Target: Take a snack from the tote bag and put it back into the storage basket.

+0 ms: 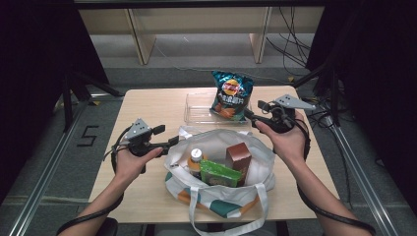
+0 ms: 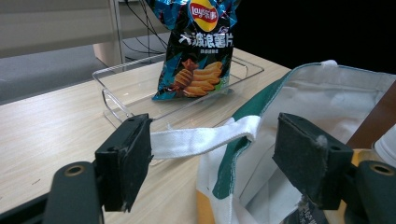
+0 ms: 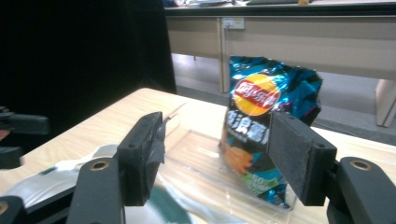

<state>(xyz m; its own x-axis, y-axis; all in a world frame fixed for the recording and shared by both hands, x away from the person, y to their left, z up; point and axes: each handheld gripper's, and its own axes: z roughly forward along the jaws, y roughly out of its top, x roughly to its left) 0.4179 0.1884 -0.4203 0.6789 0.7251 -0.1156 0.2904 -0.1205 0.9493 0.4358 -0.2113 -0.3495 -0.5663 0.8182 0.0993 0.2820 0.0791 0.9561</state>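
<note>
Tote bag (image 1: 216, 167) sits at 6 o'clock on our table (image 1: 147, 105); chip bag (image 1: 231, 96) stands in the clear tray (image 1: 196, 115) at 12. Left claw (image 2: 212, 156) gapes wide around the bag's white strap (image 2: 201, 137), pads not pressing. Right claw (image 3: 217, 156) wide, empty, facing the chip bag.

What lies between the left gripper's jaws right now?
In the left gripper view, the tote bag's white handle strap runs across the gap of the open left gripper, with bare table behind it.
</note>
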